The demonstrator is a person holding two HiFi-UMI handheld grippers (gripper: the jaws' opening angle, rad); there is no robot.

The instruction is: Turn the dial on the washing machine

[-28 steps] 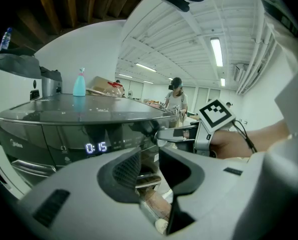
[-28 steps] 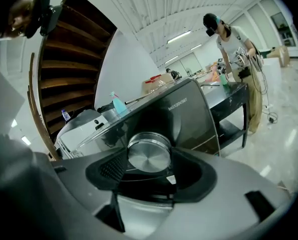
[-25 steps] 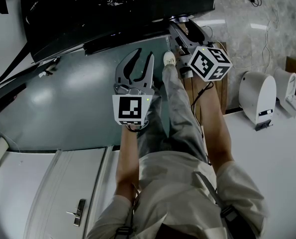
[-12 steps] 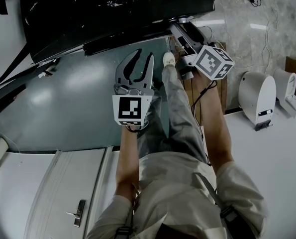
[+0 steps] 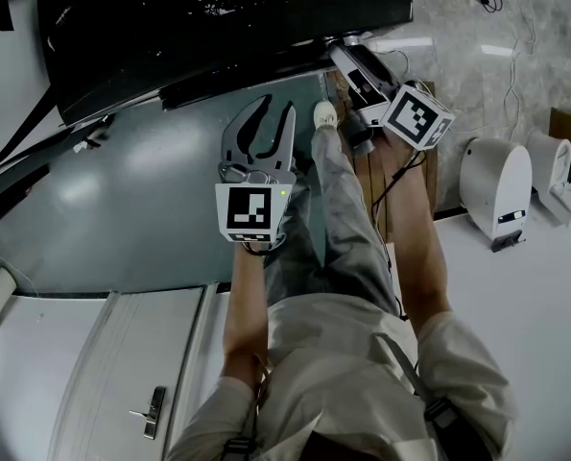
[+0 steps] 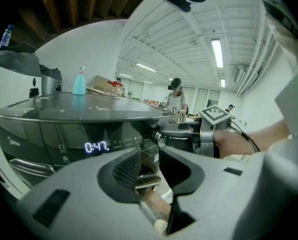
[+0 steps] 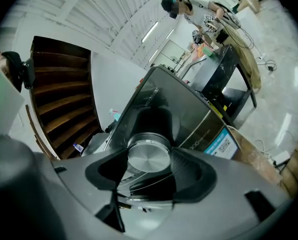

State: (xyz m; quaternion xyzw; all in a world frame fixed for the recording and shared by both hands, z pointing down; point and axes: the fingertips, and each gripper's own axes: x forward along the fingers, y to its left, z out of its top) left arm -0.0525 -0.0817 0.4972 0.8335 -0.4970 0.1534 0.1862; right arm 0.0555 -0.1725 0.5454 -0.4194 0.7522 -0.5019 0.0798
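While the right gripper stays clamped on the silver dial on the washing machine's front panel, its marker cube has rolled — turning appears under way; the left gripper hangs open, empty.

head view: above my arms, steeply down | left gripper view: along my left gripper, washing machine front near ahead | right gripper view: along my right gripper, dial close between jaws | shared: machine front
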